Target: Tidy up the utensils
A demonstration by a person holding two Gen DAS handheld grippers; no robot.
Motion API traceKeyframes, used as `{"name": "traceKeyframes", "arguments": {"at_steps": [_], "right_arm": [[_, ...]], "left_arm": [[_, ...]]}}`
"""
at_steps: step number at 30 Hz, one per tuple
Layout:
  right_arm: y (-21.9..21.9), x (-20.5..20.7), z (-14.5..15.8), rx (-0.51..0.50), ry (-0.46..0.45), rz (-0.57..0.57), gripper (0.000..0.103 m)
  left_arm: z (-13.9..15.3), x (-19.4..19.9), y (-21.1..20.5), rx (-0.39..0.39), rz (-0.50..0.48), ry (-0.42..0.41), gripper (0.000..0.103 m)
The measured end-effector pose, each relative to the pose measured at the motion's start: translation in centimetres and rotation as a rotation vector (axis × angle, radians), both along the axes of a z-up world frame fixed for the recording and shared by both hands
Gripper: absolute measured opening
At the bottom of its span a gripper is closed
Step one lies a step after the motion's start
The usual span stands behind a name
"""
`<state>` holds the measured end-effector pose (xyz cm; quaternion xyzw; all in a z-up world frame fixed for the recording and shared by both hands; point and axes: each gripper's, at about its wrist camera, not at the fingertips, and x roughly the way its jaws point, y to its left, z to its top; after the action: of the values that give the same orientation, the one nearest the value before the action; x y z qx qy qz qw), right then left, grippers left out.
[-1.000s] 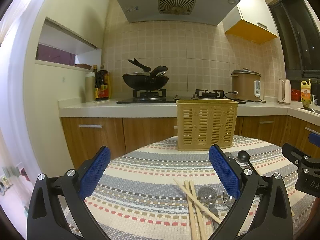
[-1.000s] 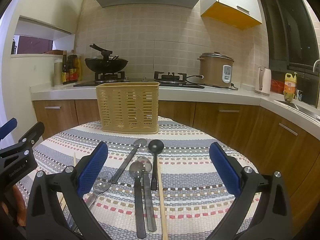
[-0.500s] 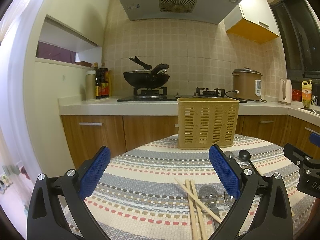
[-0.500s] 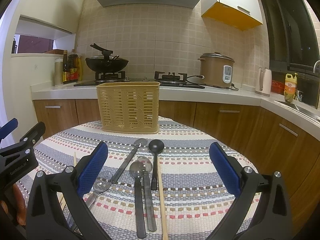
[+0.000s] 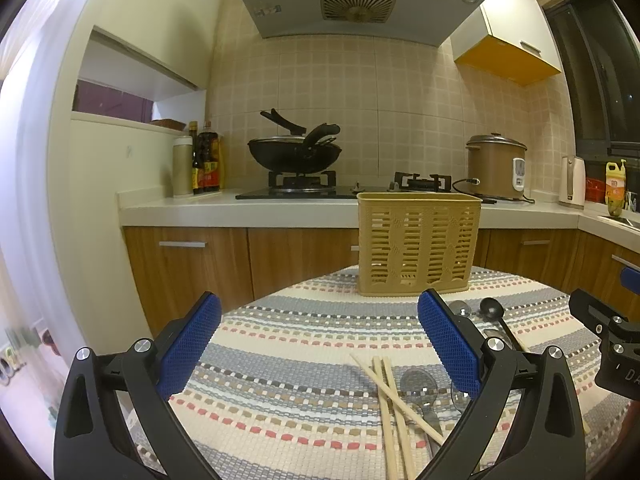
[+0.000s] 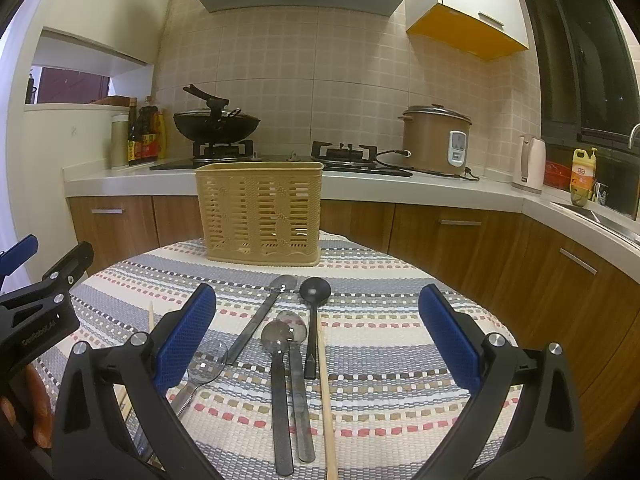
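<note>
Both claws hang spread wide above the table (image 6: 400,360), gripping nothing, which suits a start: no utensil has been lifted yet. Left claw (image 5: 318,354) faces the crossed chopsticks (image 5: 390,396) lying on the striped cloth, with a clear spoon (image 5: 418,384) just beside them. Right claw (image 6: 316,344) looks down on a row of spoons (image 6: 280,364), a black ladle (image 6: 314,300) and one lone chopstick (image 6: 326,400), all flat with handles toward the camera, probably laid out for easy picking. At the far side stands the basket (image 6: 260,212), upright and seemingly empty, the likely home for everything.
</note>
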<state>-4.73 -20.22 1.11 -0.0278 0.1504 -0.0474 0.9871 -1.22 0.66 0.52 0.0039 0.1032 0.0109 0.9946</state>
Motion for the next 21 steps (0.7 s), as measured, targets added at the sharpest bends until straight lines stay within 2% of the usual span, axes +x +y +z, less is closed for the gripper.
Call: {"name": "traceKeyframes", "arguments": {"at_steps": [21], "right_arm": [[0.06,0.01,-0.08,0.005,0.004,0.003,0.097]], "left_arm": [[-0.22,0.04,0.01,-0.003,-0.002,0.003,0.096]]}}
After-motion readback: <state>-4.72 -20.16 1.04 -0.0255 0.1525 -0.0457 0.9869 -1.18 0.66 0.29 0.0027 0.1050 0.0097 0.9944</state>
